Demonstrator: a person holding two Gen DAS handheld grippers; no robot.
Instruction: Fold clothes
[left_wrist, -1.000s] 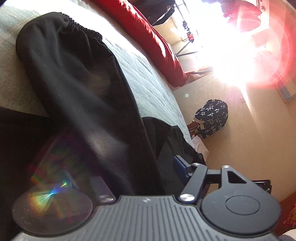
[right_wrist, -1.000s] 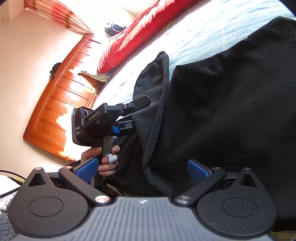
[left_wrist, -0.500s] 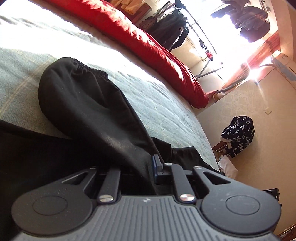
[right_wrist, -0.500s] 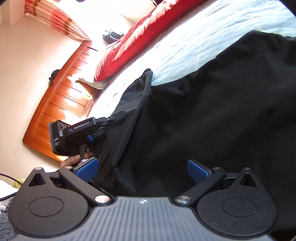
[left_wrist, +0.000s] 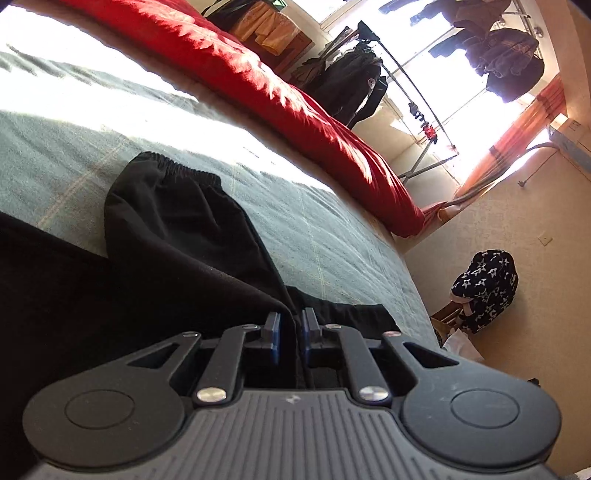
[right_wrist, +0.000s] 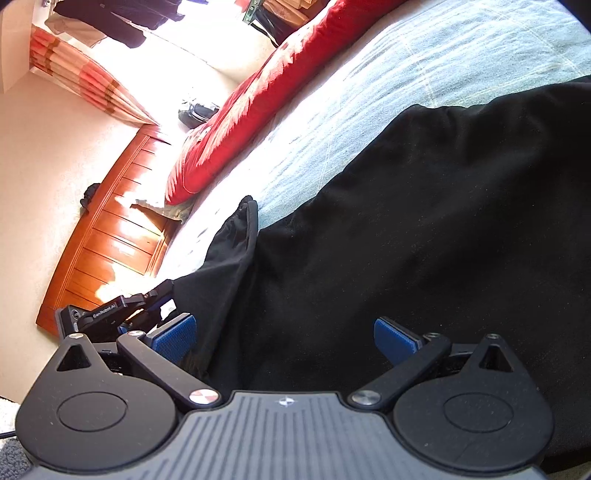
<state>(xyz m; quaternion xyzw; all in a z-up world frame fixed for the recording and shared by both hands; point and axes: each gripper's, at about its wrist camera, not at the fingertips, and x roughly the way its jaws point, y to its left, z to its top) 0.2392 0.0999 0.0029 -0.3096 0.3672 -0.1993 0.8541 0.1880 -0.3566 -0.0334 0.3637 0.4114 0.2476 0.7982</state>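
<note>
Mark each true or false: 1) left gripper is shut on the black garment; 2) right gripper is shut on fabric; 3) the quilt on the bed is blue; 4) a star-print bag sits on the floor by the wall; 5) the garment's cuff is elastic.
1) True: the left gripper pinches a fold of the black garment.
2) False: the right gripper is open, with the garment lying between its pads.
3) False: the quilt is red; the bed cover under it is grey-green.
4) True: the bag is there.
5) True: the cuff is gathered.
</note>
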